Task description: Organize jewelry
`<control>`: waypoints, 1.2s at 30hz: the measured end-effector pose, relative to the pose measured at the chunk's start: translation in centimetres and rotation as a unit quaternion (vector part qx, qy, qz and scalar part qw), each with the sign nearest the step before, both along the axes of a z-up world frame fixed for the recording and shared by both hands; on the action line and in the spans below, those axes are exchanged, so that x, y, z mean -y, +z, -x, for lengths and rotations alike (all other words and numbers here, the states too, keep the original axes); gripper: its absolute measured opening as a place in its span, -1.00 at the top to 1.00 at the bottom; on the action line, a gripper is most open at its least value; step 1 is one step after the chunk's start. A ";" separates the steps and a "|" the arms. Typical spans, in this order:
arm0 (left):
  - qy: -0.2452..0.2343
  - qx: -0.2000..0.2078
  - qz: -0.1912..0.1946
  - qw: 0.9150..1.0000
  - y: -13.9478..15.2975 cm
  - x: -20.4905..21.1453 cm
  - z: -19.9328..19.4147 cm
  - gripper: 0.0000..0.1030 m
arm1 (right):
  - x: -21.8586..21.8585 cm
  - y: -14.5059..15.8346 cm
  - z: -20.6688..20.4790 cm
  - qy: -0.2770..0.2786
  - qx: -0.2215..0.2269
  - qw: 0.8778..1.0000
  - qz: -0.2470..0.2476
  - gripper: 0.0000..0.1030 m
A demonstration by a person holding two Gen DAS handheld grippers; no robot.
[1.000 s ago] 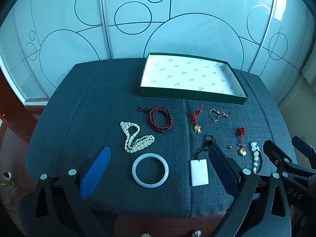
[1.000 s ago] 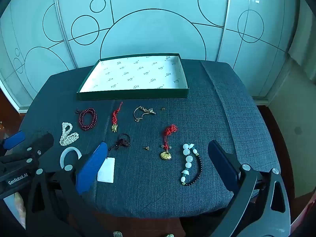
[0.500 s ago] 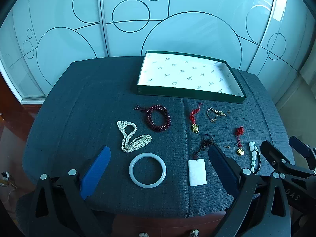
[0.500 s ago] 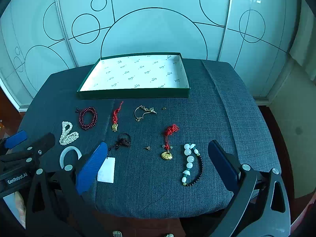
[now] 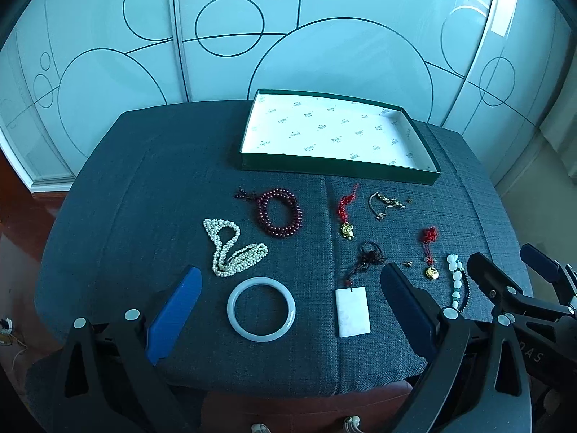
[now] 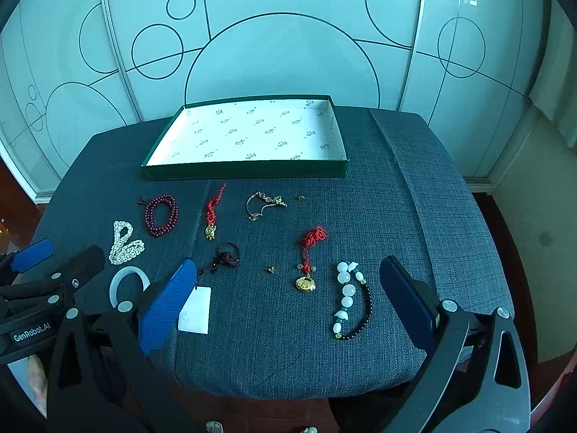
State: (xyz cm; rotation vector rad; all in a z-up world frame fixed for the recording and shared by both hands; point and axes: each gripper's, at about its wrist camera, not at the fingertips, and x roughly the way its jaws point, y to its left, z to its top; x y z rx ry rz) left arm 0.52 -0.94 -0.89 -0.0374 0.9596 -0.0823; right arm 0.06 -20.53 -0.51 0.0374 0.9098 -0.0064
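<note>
Both grippers hover side by side over the near edge of a dark grey cloth-covered table (image 5: 108,195), each pointing forward and slightly down, jaws spread wide and empty. The left gripper (image 5: 288,303) frames a white bangle (image 5: 261,309) and a white rectangular pendant (image 5: 352,312) on a dark cord; the right gripper (image 6: 285,296) frames a gold locket on a red cord (image 6: 306,278), a small stud (image 6: 269,270) and a bracelet of white and dark beads (image 6: 348,299). Each tool appears at the margin of the other's view. Just beyond the bangle lies a coiled pearl strand (image 5: 230,249); farther back are a dark red bead bracelet (image 5: 279,212), a gold charm on a red tassel (image 5: 346,213), a thin gold chain (image 5: 384,204) and a second tiny stud (image 6: 301,197). All the jewelry rests on the cloth, pieces well apart, none gripped. At the far side stands an open green tray (image 5: 339,163) with a white printed lining, holding nothing. Behind it rise pale panels (image 5: 324,36) marked with circles. Compared with one second ago, the left view has drifted slightly: the bangle and pendant sit a little lower left between the fingers, while the right view has eased forward a little. Jaw openings and the layout of the pieces are unchanged.
</note>
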 end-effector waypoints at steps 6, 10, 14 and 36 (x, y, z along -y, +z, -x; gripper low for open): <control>0.002 0.002 -0.006 1.000 -0.1 0.1 0.1 -0.92 | 0.1 0.0 0.0 0.000 -0.001 1.000 0.000 -0.96; 0.007 0.005 -0.008 1.000 0.0 -0.1 0.0 -0.92 | 0.0 -0.1 0.0 -0.002 -0.001 1.000 -0.001 -0.96; 0.010 0.007 -0.010 1.000 -0.1 -0.2 0.0 -0.92 | 0.1 -0.1 0.1 -0.001 -0.002 1.000 -0.001 -0.96; 0.011 0.006 -0.024 1.000 -0.6 0.0 0.0 -0.92 | 0.0 -0.3 0.0 0.000 -0.006 1.000 -0.001 -0.96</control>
